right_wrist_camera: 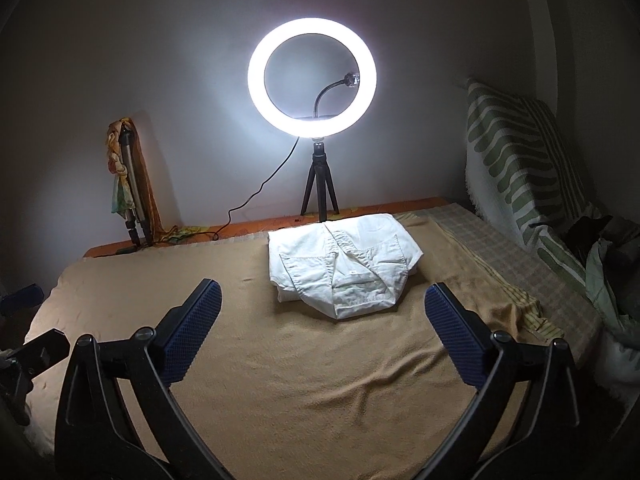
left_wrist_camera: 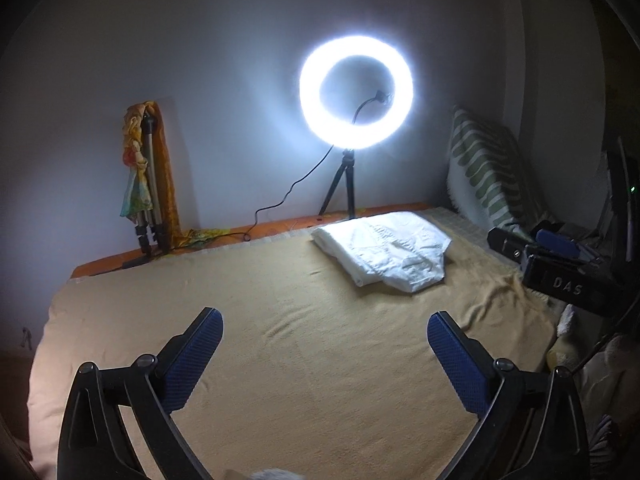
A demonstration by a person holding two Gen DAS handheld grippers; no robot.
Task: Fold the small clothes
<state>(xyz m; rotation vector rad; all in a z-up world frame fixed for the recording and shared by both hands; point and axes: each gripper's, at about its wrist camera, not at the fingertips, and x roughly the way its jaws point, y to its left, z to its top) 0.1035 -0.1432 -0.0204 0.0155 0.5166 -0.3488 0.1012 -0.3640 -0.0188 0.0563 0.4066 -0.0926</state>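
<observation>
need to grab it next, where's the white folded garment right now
The white folded cotton garment lies on the tan blanket toward the far edge of the bed, just in front of the lit ring light's black tripod, ahead of the open right tool.

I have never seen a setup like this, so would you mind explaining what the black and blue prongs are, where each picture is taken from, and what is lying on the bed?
The prongs are the fingers of two handheld grippers; a person carries one in each hand. Each picture comes from a fisheye camera on one gripper, looking forward along its fingers. The left gripper and the right gripper are both open and hold nothing. The right one also shows at the right edge of the left camera's picture. On the tan blanket lies a folded white cotton garment with pockets, apart from both grippers. Behind it, by the wall, stands a lit ring light on a small black tripod. A green-and-white striped cushion leans at the right.
</observation>
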